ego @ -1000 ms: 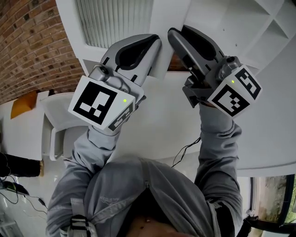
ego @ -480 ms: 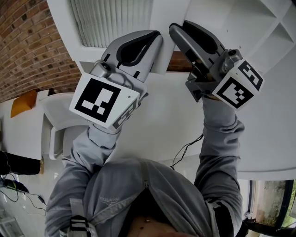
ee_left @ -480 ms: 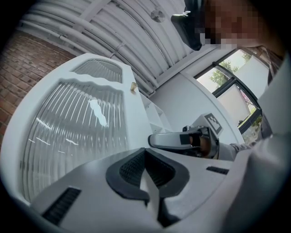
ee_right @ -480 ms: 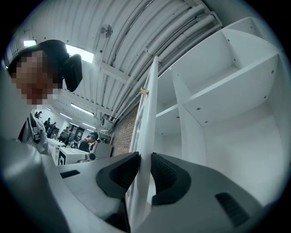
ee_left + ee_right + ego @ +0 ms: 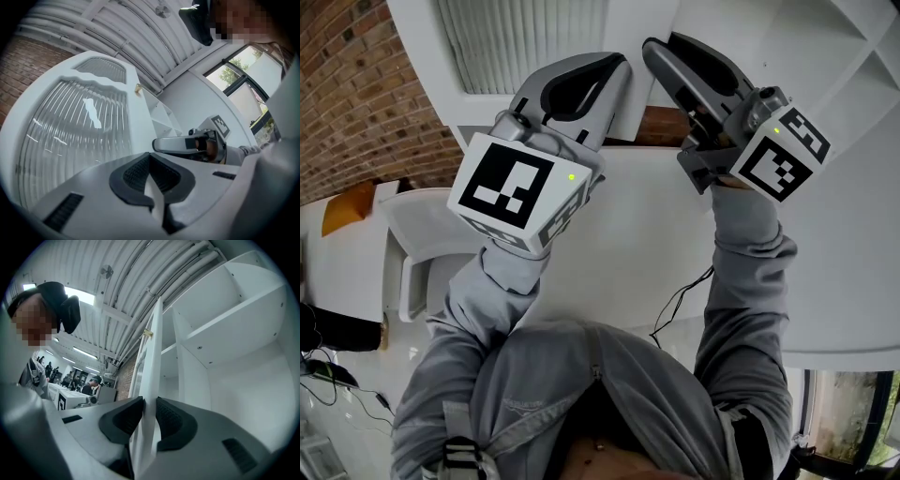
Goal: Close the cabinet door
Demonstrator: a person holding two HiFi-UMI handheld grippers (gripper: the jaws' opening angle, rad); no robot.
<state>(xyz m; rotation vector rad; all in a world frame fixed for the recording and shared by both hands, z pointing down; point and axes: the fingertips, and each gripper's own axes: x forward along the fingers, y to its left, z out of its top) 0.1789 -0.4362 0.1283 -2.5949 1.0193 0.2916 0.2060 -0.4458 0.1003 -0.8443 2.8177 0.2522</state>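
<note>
Finds the cabinet door (image 5: 152, 366) swung open, edge-on beside the cabinet's shelves (image 5: 234, 319). Pinches its free edge in the right tool (image 5: 149, 413), pads on both faces. Pinches the same edge in the left tool (image 5: 149, 161), beside the ribbed glass panel (image 5: 70, 136).

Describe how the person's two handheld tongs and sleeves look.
The left tongs and right tongs have grey moulded shells with black ribbed pads. Each carries a white cube with black square markers and a small green light: left cube, right cube. The person wears grey sleeves. A thin black cable runs near the right sleeve.
</note>
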